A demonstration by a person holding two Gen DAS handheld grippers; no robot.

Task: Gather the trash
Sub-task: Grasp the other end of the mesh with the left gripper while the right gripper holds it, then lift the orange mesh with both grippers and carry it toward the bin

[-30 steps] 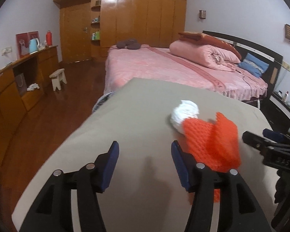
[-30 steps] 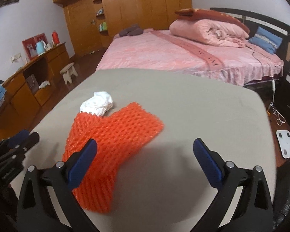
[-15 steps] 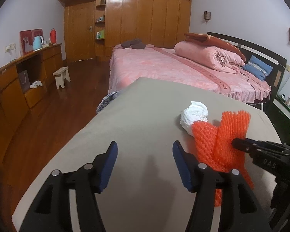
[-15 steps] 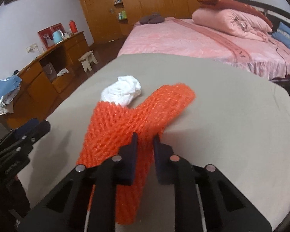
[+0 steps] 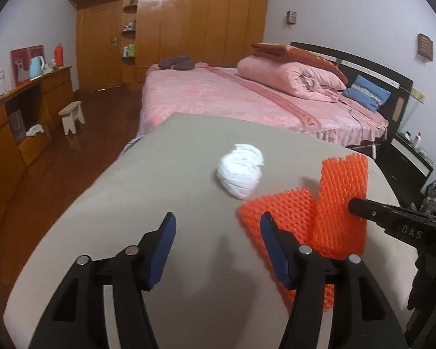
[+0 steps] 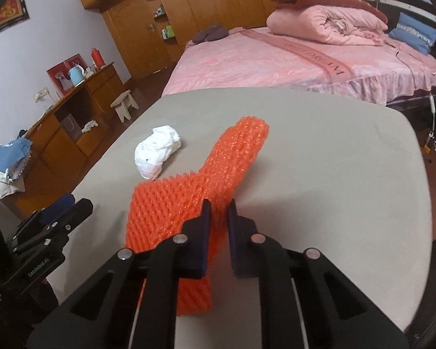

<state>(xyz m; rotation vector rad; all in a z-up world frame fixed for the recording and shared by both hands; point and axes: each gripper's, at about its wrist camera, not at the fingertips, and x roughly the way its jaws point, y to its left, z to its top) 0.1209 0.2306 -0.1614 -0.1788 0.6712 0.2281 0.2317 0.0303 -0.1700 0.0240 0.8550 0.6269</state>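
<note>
Desk [image 5: 148, 203]: white wad [image 5: 240, 173]; orange net [image 6: 189, 200], pinched by right tongs [image 6: 218, 212]. Left tongs [image 5: 216, 224] spread, holding nothing.

An orange foam net [image 6: 189, 203] with a raised mesh pattern is seen between black jaws with blue pads. A white crumpled wad [image 6: 157, 152] is seen ahead-left, on a plain grey-beige table [image 6: 334, 160].

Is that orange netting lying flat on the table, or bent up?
Bent up. The orange netting has one flap standing where the right gripper's fingers pinch it; the rest lies flat.
</note>
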